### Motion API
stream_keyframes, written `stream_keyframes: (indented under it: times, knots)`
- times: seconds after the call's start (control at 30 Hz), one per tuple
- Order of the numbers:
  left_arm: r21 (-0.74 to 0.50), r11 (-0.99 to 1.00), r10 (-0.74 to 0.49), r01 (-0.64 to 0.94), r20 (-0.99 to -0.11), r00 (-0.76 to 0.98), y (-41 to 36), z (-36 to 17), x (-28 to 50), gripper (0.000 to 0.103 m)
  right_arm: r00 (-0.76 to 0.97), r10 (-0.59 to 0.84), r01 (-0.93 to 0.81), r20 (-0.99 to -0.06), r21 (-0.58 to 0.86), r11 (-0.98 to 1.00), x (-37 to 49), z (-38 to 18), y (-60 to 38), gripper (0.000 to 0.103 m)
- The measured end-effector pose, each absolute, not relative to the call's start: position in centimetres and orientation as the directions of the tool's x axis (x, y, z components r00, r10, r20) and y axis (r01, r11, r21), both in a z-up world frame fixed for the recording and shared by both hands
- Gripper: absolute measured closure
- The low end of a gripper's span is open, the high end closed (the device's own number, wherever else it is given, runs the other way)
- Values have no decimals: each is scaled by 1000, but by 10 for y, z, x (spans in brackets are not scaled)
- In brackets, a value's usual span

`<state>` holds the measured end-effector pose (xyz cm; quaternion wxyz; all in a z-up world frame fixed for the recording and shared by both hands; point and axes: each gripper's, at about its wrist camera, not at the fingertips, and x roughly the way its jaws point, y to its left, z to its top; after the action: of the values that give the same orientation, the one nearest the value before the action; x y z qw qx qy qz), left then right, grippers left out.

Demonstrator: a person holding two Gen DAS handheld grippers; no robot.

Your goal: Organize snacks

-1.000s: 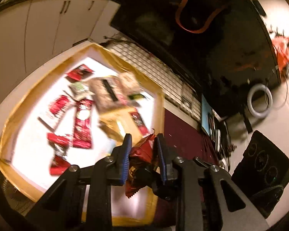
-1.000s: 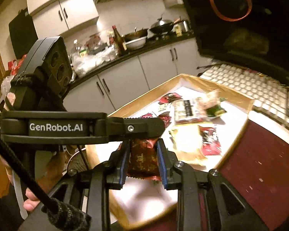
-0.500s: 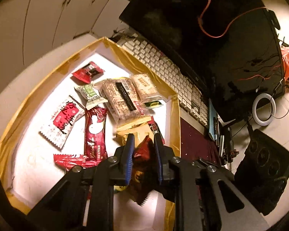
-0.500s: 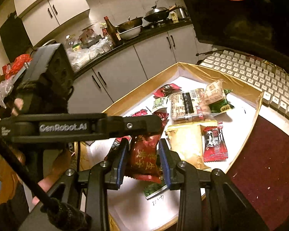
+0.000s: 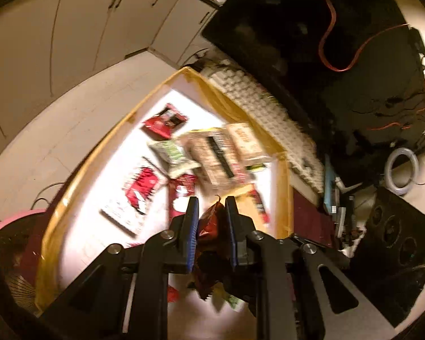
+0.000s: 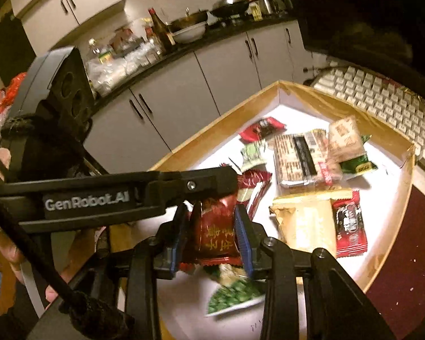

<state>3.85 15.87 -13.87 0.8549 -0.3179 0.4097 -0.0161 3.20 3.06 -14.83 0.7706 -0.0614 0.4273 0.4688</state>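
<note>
Above the near corner of the gold-edged tray (image 6: 405, 198), both claws are working on one red snack packet (image 6: 218, 232). The left claw (image 5: 211, 226) is gripping the packet's crumpled end, its blue pads pressing on the foil. The right claw (image 6: 212, 235) is opening: the packet is sitting between its pads, with a gap showing on the left pad's side, so this grip is judged to be releasing. The packet is hanging over the tray floor, just above a green pea packet (image 6: 235, 294) at 6 o'clock. Other snacks are lying toward 12 and 2 o'clock, among them a beige packet (image 6: 306, 223) and a striped biscuit pack (image 6: 294, 158).

Risks from this point:
- The left claw is pinching only one end; the slick foil could slip and the packet drop askew.
- Dropped here, the packet is likely to land on the pea packet and pile up rather than lie sorted.
- The left view is blurred, so the left claw's exact contact is uncertain.
</note>
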Motion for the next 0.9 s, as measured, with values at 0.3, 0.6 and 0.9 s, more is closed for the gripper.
stream_keyframes:
  times: [0.3,0.6,0.9]
  knots:
    - [-430,857,-108,-285,-689,716,147,-130,2,47,297,678,-727,-673,300,617,0,-138,-22,44]
    - [-130,864,311,-486,-621,719,96,-107,-73,21,343,643,-654,-685,317,686,-28,-142,-71,36]
    - [-44,851,394,-523,-605,692,79,-90,-88,21,364,624,-619,-692,321,717,-34,-129,-71,33]
